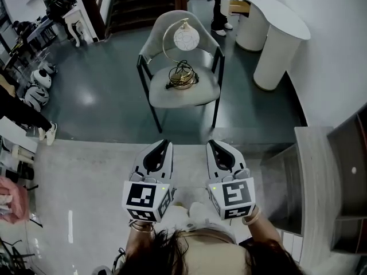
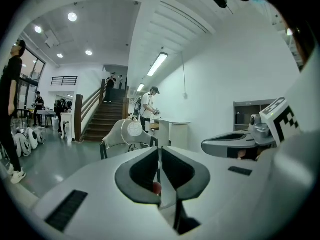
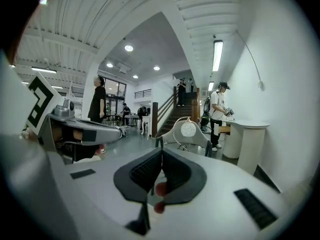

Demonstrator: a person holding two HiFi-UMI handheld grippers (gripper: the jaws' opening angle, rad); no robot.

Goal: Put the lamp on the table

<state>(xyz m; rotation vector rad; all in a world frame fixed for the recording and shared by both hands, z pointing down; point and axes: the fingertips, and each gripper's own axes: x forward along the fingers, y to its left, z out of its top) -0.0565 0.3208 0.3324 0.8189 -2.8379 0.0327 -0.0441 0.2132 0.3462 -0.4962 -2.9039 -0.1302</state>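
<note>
**Lamp straight ahead on the chair, both grippers shut and empty**

Head view: the lamp point(image 1: 186, 38) stands upright on the seat of a chair point(image 1: 172, 99), well apart from you and dead ahead. Its long axis runs vertically, the ring and white globe facing you, with the cord point(image 1: 182, 73) bundled round the base. Your left gripper point(image 1: 165, 146) and right gripper point(image 1: 211, 146) are held side by side, pointing at the chair. The lamp lies about midway between their lines, so neither hand looks clearly nearer. Open floor separates you from the chair. The chair's arms flank the seat and its back rises behind the lamp, so the front looks like the free way in. A white round-ended bench point(image 1: 275, 24) stands beyond the chair to the right, probably where the lamp goes.

Left gripper view: the left gripper point(image 2: 160, 154) has its jaws pressed together with nothing between them. The lamp point(image 2: 134, 129) sits far ahead, slightly left of the jaw line, and the bench point(image 2: 172, 126) is just right of it.

Right gripper view: the right gripper point(image 3: 161, 153) is likewise fully closed and holds nothing. The lamp point(image 3: 188, 129) shows ahead, a little right of the jaw line. A person point(image 3: 217, 109) stands at the bench point(image 3: 247, 134), so mind them when you carry.
</note>
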